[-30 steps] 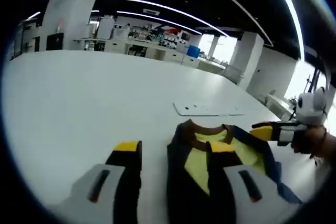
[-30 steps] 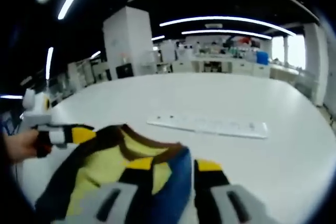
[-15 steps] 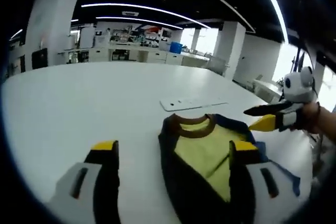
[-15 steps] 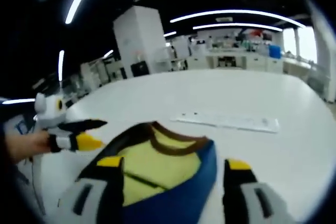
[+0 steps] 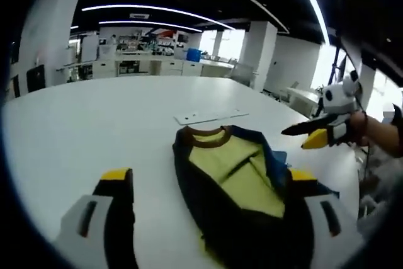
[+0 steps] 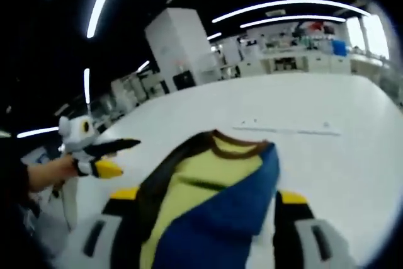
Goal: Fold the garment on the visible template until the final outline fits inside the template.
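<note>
Garment (image 5: 236, 184), yellow and navy with brown collar, spread on white table (image 5: 82, 118) at centre; seen likewise in right gripper view (image 6: 214, 200), blue fold at 5 o'clock. Pale flat template (image 5: 211, 116) just beyond collar, toward 12 o'clock. Left gripper (image 5: 208, 218) spread wide, straddling cloth, gripping nothing. Right gripper (image 6: 201, 231) spread likewise over garment; also at 3 o'clock in left gripper view (image 5: 308, 135), jaws parted.

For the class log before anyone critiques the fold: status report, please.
Both grippers open, lifted clear. Left gripper, right gripper. Garment lies bunched on white table, short of flat template. Nothing in the way.
</note>
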A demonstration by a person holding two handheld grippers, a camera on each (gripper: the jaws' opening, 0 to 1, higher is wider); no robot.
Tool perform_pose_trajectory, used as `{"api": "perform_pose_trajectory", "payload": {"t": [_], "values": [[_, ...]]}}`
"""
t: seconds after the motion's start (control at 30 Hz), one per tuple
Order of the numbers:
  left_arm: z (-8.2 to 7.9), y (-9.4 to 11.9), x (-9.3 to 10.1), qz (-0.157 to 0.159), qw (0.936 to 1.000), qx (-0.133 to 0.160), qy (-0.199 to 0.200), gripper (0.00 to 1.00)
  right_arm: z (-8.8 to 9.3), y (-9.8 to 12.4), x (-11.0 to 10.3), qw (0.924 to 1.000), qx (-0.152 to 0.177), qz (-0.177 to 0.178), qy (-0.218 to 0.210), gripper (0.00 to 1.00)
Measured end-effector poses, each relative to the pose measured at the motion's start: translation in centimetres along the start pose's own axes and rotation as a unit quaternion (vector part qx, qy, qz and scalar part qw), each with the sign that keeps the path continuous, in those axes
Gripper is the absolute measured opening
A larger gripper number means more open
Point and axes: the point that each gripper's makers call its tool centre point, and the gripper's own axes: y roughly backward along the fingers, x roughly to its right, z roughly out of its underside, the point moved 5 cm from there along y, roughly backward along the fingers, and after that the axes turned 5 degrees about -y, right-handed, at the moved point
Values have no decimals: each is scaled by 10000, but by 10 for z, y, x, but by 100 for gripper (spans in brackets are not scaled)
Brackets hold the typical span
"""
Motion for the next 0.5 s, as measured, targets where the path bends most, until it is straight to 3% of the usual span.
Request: {"api": "perform_pose_trajectory", "payload": {"t": [0.23,0.5], "values": [[12,24,16,10,9999,0,-109,95,21,21,-5,9996,-190,-44,210,82],[36,49,36,93,9997,-131,-180,85,54,43,-12,9986,-443,-82,272,67]]}}
